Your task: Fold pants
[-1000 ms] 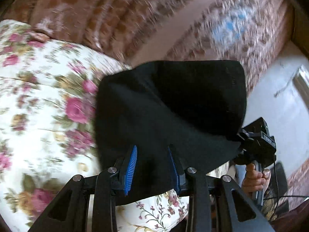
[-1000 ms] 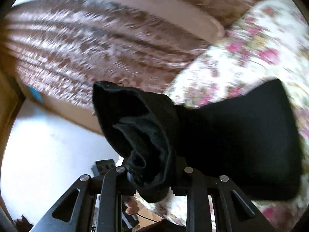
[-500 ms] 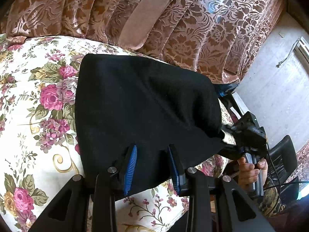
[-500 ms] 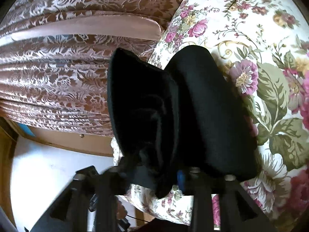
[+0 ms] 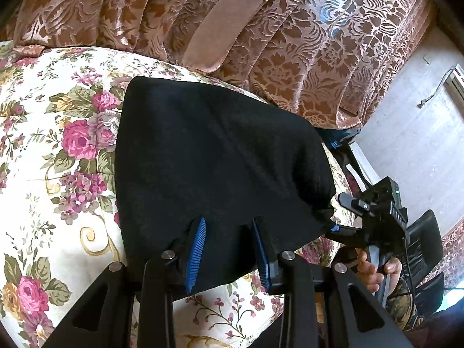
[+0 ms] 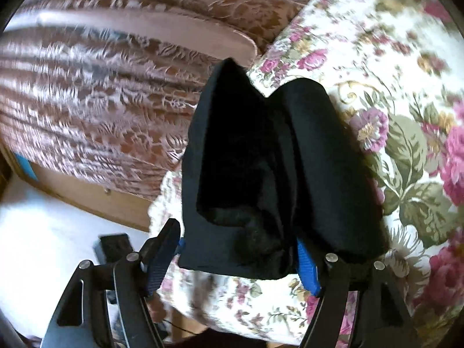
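free: bare floral bedspread (image 5: 58, 174) left of folded black pants (image 5: 208, 159) | blocked: patterned curtain (image 5: 304, 43) just behind bed | near edge: right gripper (image 5: 342, 217) beside pants' corner

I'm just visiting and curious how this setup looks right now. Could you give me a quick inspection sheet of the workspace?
Surface: floral bedspread, pants lying on it.
Job's things: black pants, folded into a thick bundle near the bed's edge.
Clutter: nothing seen on the bedspread.
Tongs: left tongs closed on the pants' near edge; right tongs have just been opening, the bundle's end between the jaws, pads apparently clear of it. A hand holds the right tongs' grip.
Cables: a thin black cable runs down from the right tongs; a loose wire on the wall.
Surroundings: brown patterned curtain, pale wall, dark chair.
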The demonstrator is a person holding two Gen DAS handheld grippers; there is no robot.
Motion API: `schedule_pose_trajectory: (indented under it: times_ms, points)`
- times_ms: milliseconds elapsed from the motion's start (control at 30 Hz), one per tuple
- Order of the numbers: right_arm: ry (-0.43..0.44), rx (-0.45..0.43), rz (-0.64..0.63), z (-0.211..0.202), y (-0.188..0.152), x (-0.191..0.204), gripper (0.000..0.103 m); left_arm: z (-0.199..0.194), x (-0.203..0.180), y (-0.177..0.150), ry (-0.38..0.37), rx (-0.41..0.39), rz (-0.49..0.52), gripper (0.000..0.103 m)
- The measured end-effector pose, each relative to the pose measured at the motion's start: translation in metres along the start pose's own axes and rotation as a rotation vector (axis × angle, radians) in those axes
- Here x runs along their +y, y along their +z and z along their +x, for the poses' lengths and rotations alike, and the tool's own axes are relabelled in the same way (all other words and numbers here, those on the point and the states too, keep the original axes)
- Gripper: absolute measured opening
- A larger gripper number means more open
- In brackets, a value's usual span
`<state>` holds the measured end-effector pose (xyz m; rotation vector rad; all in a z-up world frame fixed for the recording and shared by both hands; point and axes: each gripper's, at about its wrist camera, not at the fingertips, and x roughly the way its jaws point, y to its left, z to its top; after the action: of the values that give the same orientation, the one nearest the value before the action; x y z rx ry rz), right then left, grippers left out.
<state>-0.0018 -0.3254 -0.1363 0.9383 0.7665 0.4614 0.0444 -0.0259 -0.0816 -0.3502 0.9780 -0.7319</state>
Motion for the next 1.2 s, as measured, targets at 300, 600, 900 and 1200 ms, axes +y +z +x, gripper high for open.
schedule_pose_trajectory:
  times_ms: [300, 600, 900, 1200]
  points:
    - [-0.045, -0.02, 0.024, 0.012, 0.005, -0.005, 0.014, -0.004, -0.017, 0.001, 0.013, 0.012, 0.071, 0.032]
    - [-0.119, -0.022, 0.029, -0.007, 0.009, -0.019, 0.013, 0.013, -0.034, -0.004, -0.016, 0.064, 0.105, 0.033]
    - [-0.124, -0.019, 0.068, -0.011, 0.008, -0.036, 0.02, 0.014, -0.045, -0.01, 0.051, 0.039, 0.149, 0.034]
    - [-0.19, -0.172, -0.122, -0.06, 0.024, 0.024, 0.031, -0.003, -0.063, -0.005, 0.233, -0.054, 0.234, 0.034]
